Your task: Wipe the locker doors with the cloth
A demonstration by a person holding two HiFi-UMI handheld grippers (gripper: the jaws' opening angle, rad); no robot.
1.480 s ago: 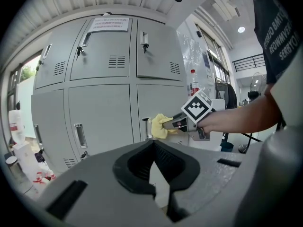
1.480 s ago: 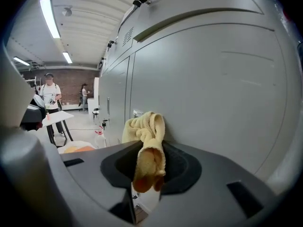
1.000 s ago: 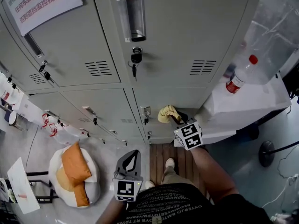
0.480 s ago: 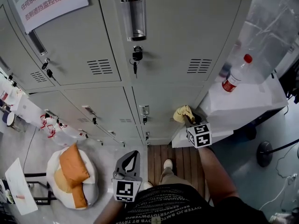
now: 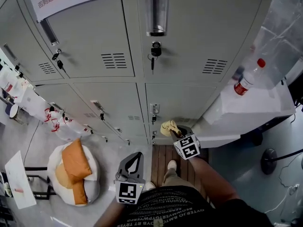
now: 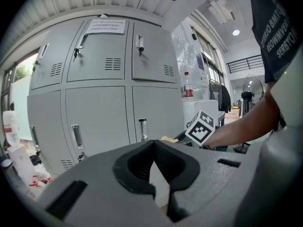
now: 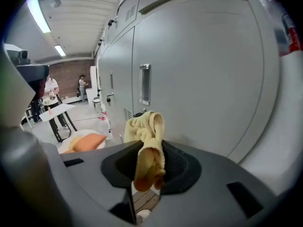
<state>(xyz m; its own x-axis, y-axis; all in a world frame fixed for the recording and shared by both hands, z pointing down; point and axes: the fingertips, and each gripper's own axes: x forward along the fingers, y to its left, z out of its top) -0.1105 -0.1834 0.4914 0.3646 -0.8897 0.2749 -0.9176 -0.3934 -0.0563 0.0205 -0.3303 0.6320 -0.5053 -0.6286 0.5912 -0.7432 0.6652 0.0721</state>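
One yellow cloth (image 5: 168, 126), pinched in the right tongs (image 5: 173, 131), sits close to a lower locker door (image 5: 182, 102) near its handle; the left tongs (image 5: 136, 155), pressed together and empty, hang low.

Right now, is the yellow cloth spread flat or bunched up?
Bunched up: the cloth is a crumpled wad pinched in the right gripper, not laid flat.

Even indoor light; gripper views fisheye-warped, dark-cornered.
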